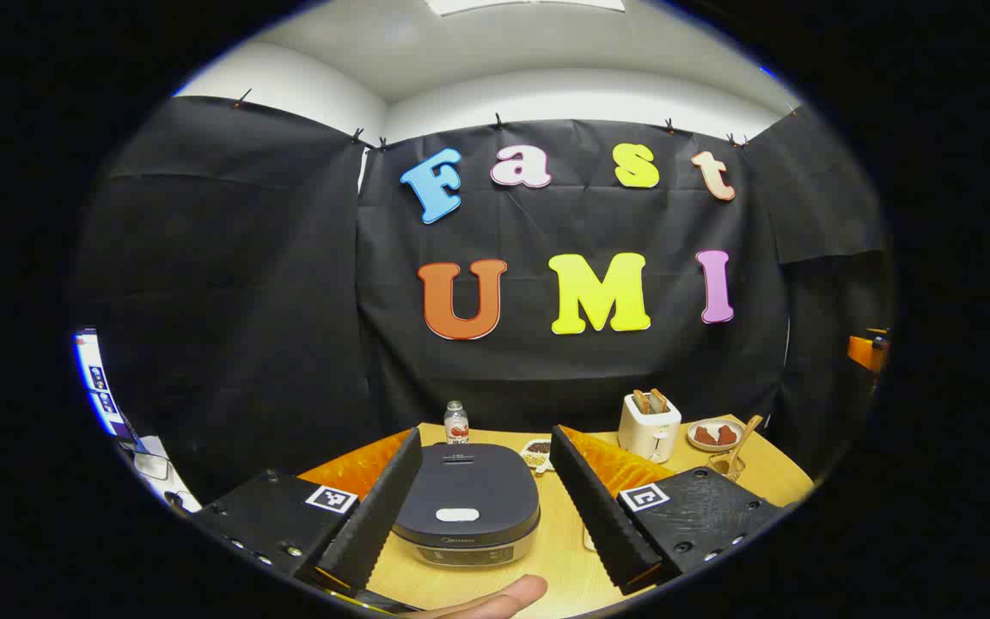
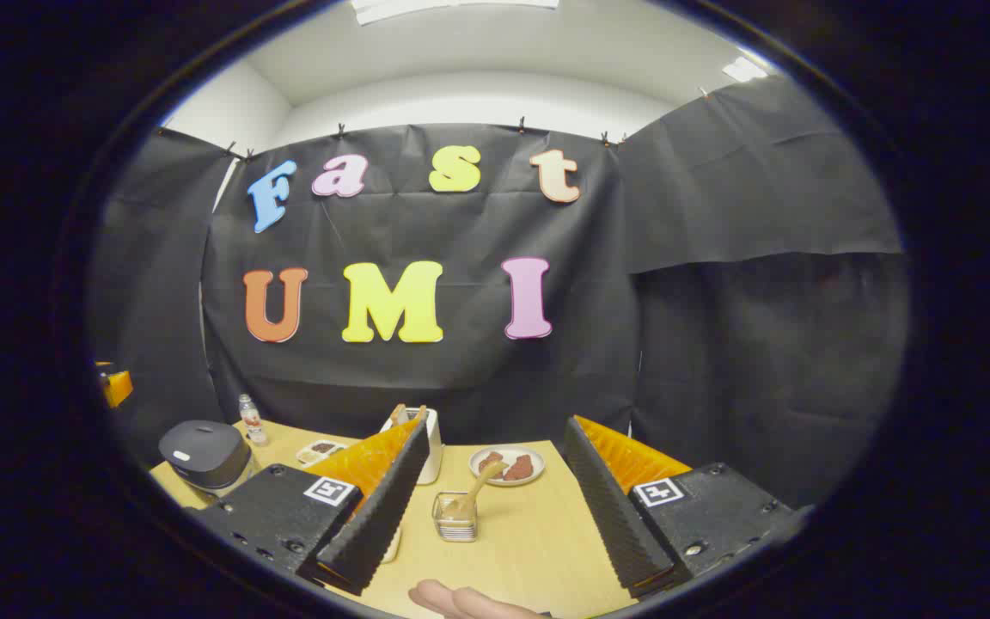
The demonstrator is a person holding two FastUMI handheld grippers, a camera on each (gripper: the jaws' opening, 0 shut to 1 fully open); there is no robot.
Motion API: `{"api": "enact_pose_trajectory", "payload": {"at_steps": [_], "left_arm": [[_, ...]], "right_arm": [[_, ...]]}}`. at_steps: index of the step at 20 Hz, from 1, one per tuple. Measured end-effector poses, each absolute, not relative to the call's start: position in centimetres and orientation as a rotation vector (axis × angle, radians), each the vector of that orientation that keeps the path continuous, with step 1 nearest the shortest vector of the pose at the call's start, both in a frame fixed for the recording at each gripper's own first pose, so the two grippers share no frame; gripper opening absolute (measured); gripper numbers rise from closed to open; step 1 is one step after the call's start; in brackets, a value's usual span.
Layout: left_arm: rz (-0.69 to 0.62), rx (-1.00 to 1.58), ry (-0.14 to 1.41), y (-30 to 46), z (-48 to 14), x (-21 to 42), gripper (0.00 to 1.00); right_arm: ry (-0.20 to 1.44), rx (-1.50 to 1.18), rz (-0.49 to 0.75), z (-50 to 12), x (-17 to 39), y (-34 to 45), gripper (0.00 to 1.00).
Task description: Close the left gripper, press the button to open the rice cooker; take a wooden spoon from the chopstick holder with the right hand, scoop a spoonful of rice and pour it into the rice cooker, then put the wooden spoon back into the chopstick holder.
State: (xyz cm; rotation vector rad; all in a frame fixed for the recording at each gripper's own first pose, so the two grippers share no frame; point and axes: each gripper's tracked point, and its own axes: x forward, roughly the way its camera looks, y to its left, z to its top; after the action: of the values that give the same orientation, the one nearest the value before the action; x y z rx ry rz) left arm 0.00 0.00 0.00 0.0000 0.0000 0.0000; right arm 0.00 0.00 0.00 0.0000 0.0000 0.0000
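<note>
At the bottom centre of the left gripper view, the closed rice cooker (image 1: 466, 507) sits between the spread fingers of the left gripper (image 1: 482, 524). Behind it stand a bottle (image 1: 456, 422) and a toaster (image 1: 649, 425). In the right gripper view, the wooden spoon (image 2: 476, 490) leans in the chopstick holder (image 2: 455, 516), lower centre, between the right gripper (image 2: 495, 516)'s parted fingers, a plate (image 2: 507, 465) beyond.

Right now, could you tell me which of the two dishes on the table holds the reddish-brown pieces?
The round plate beside the toaster holds them; the small rectangular dish near the rice cooker holds dark grains instead.
</note>
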Motion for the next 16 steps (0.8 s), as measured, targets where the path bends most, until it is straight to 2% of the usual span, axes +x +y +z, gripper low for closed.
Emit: {"api": "enact_pose_trajectory", "payload": {"at_steps": [7, 10, 16], "left_arm": [[0.005, -0.017, 0.017, 0.4, -1.1, 0.6, 0.95], [0.023, -0.012, 0.032, 1.0, -1.7, 1.0, 0.95], [0.054, -0.029, 0.003, 3.6, -1.9, 1.8, 0.95]], "right_arm": [[0.034, 0.033, 0.011, -1.3, 0.9, -1.2, 1.00], [0.004, 0.049, -0.024, -0.9, 1.4, -2.7, 1.00], [-0.014, 0.053, -0.008, -1.2, 1.6, -2.9, 1.00]]}}
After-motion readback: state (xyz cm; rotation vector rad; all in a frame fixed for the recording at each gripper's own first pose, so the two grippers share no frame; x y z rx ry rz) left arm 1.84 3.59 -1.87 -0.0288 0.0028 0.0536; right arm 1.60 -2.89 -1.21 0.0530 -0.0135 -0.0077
